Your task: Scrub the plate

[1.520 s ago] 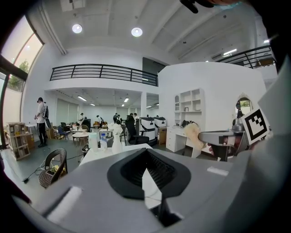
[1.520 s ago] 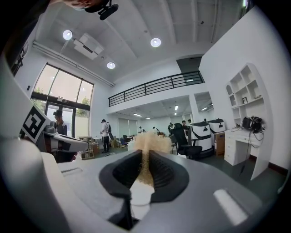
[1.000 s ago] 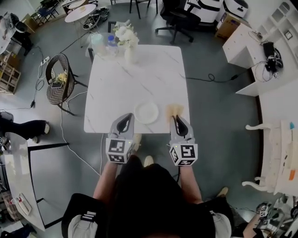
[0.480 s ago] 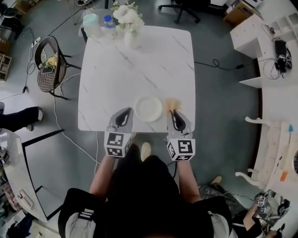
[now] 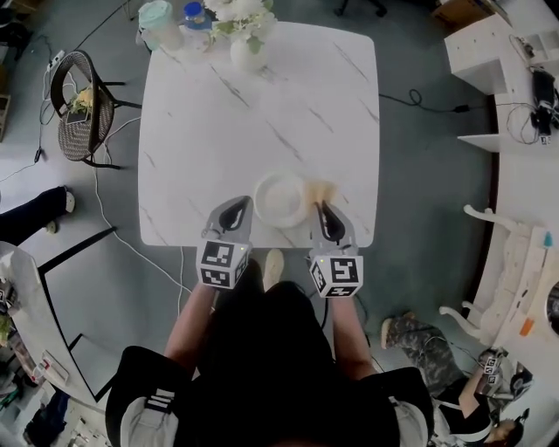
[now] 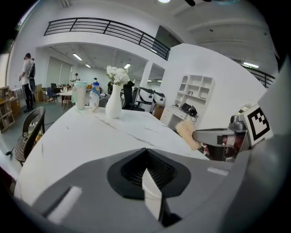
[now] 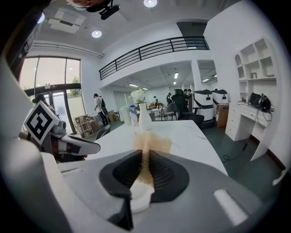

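Note:
A white plate (image 5: pixel 281 199) lies near the front edge of the white marble table (image 5: pixel 218 131). My left gripper (image 5: pixel 241 206) hovers just left of the plate with its jaws shut; in the left gripper view (image 6: pixel 147 154) only a thin white sliver shows between them. My right gripper (image 5: pixel 322 208) is just right of the plate, shut on a tan scrub sponge (image 5: pixel 321 191) that sticks out ahead of the tips and sits beside the plate's right rim. The sponge (image 7: pixel 152 143) shows pinched between the jaws in the right gripper view (image 7: pixel 144 155).
A white vase of flowers (image 5: pixel 244 48), a bottle (image 5: pixel 194 16) and a pale green jug (image 5: pixel 157 22) stand at the table's far left corner. A wicker chair (image 5: pixel 79 105) is left of the table. White furniture (image 5: pixel 515 96) stands to the right.
The head view has shifted, so the table now sits higher in the frame. Both grippers keep flanking the plate, a little closer to it; jaws unchanged.

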Action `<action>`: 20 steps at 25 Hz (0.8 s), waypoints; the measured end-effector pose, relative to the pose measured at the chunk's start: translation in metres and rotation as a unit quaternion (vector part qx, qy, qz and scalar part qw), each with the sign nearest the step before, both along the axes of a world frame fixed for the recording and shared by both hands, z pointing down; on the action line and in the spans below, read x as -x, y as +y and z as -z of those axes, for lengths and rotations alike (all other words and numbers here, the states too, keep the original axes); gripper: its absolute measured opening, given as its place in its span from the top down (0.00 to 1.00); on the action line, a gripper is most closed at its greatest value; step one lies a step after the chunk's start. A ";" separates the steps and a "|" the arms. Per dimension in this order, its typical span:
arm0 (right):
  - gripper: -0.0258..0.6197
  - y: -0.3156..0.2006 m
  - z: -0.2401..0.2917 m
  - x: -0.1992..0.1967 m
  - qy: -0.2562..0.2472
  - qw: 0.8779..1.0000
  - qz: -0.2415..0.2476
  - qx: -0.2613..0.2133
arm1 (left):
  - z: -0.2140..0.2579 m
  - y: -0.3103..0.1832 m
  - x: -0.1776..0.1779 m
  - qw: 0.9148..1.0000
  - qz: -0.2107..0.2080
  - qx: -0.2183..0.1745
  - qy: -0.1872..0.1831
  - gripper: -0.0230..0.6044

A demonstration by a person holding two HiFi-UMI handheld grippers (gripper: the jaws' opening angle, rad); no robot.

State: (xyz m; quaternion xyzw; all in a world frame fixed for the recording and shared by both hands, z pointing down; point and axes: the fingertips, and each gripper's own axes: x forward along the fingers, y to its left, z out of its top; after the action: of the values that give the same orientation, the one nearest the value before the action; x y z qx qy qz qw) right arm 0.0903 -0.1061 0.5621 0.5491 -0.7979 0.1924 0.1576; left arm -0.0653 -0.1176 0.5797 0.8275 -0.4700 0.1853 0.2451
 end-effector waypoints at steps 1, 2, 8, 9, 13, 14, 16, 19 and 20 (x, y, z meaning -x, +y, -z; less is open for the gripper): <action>0.88 -0.002 -0.004 0.000 0.001 1.000 -0.001 0.004 | -0.004 -0.001 -0.001 1.000 -0.004 0.003 0.000 0.95; 0.88 -0.003 -0.007 0.000 0.001 1.000 -0.002 0.007 | -0.008 -0.003 -0.001 1.000 -0.006 0.005 0.000 0.95; 0.88 -0.009 -0.016 0.001 -0.003 1.000 -0.005 0.017 | -0.024 -0.004 -0.005 0.999 -0.016 0.033 -0.001 0.95; 0.88 -0.009 -0.016 0.001 -0.003 1.000 -0.005 0.017 | -0.029 -0.003 -0.006 0.999 -0.019 0.044 -0.001 0.95; 0.88 -0.008 -0.017 0.002 -0.003 1.000 -0.004 0.017 | -0.051 0.006 -0.008 0.995 -0.016 0.095 -0.002 0.95; 0.88 -0.007 -0.017 0.001 -0.003 1.000 -0.004 0.018 | -0.056 0.009 -0.008 0.994 -0.017 0.105 -0.003 0.95; 0.88 -0.005 -0.018 0.001 -0.002 1.000 -0.005 0.020 | -0.064 0.013 -0.011 0.992 -0.021 0.126 0.003 0.80; 0.88 -0.005 -0.020 -0.001 -0.002 1.000 -0.006 0.023 | -0.073 0.015 -0.014 0.989 -0.021 0.147 0.007 0.74; 0.88 -0.005 -0.021 -0.001 -0.001 1.000 -0.007 0.024 | -0.076 0.016 -0.014 0.988 -0.021 0.153 0.007 0.71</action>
State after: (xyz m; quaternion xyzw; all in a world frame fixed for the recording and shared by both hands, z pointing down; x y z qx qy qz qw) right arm 0.0913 -0.1109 0.5834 0.5501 -0.7896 0.2135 0.1685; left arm -0.0513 -0.1017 0.6561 0.7911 -0.4170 0.2541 0.3685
